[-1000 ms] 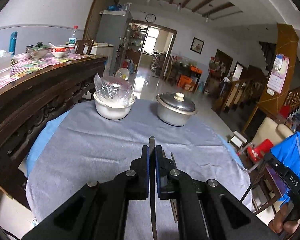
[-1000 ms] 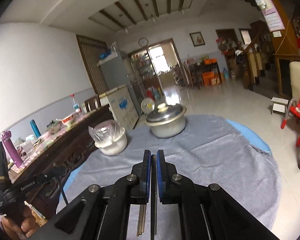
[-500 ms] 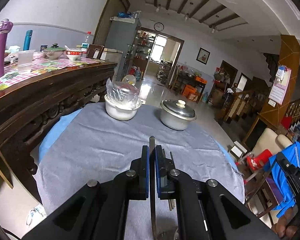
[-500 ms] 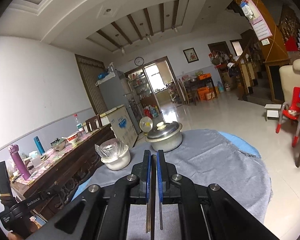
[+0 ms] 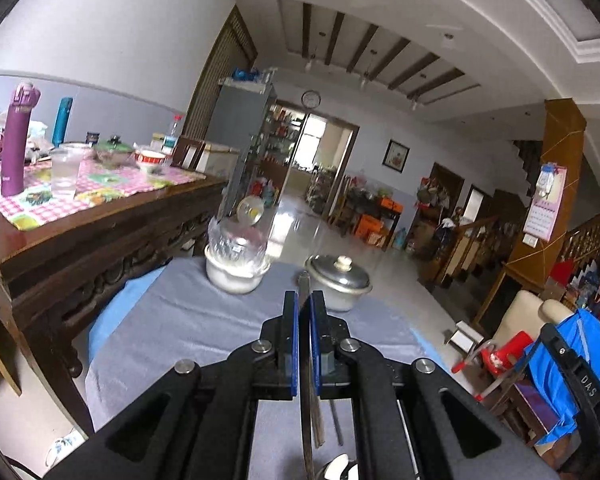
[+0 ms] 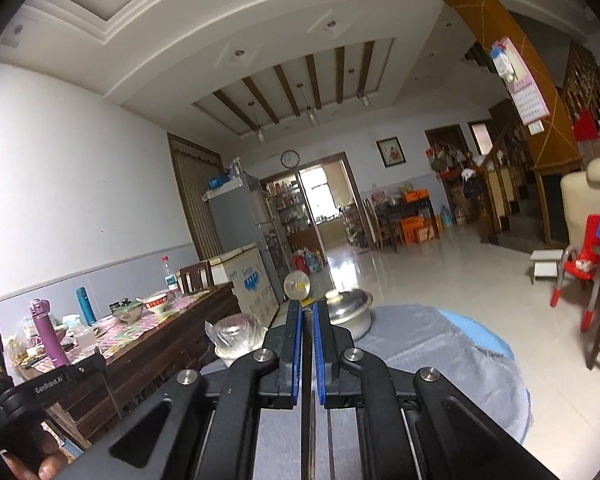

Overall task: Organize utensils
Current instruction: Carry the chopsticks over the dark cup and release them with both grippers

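My left gripper (image 5: 303, 300) is shut on a flat metal utensil (image 5: 303, 284). Its squared end sticks out past the blue pads and its shaft runs down toward the camera. It hangs above the round table's grey cloth (image 5: 188, 320). On the cloth under it lie chopsticks (image 5: 320, 424) and a spoon (image 5: 340, 466). My right gripper (image 6: 307, 308) is shut on a thin metal utensil (image 6: 307, 360), seen edge-on between the pads, also above the grey cloth (image 6: 440, 344). What kind of utensil each one is stays hidden.
At the table's far side stand a white bowl under plastic wrap (image 5: 236, 276) and a lidded metal pot (image 5: 340, 284). A dark wooden sideboard (image 5: 100, 232) with bottles and bowls runs along the left. A red chair (image 5: 512, 348) and blue clothing (image 5: 572, 360) are at the right.
Both grippers have risen and tipped upward. The table has sunk in both views and more ceiling shows. Both stay shut on their utensils.
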`<state>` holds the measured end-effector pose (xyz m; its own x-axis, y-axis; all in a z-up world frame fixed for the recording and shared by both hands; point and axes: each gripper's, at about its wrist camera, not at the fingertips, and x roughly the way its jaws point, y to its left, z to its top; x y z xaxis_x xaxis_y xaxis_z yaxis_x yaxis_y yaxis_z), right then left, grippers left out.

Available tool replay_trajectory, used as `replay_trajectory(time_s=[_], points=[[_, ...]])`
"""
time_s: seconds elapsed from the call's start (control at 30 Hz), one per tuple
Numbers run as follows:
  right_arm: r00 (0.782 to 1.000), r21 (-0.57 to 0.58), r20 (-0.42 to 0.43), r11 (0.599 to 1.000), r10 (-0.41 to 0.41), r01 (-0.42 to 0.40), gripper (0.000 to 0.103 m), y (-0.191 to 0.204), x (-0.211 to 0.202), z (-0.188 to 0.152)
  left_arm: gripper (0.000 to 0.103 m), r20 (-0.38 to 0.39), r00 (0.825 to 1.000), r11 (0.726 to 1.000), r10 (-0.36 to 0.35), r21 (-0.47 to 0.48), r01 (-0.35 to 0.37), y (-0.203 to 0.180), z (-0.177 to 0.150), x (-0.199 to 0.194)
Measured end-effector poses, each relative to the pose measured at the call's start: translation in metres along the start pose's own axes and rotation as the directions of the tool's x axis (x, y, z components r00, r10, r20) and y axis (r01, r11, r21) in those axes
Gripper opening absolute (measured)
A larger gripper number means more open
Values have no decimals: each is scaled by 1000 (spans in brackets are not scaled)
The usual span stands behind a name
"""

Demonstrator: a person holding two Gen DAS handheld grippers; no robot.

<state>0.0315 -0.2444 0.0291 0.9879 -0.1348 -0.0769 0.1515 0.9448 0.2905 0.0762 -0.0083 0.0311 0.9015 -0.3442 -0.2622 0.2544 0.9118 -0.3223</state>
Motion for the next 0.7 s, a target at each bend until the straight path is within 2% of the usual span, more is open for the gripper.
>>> replay_trajectory(time_s=[0.3,0.47,0.7], points=[[999,-7,38,999,37,-36,6,20,2,14,6,26,999,999,-41,6,41,-18,13,1],[997,-1,58,999,53,-53,6,28,3,14,6,32,999,999,-43,-2,43,-22,12,3],[997,-3,36,998,65,-65,6,34,11,4,6,35,999,1000,-26,-6,26,-26,5,11]])
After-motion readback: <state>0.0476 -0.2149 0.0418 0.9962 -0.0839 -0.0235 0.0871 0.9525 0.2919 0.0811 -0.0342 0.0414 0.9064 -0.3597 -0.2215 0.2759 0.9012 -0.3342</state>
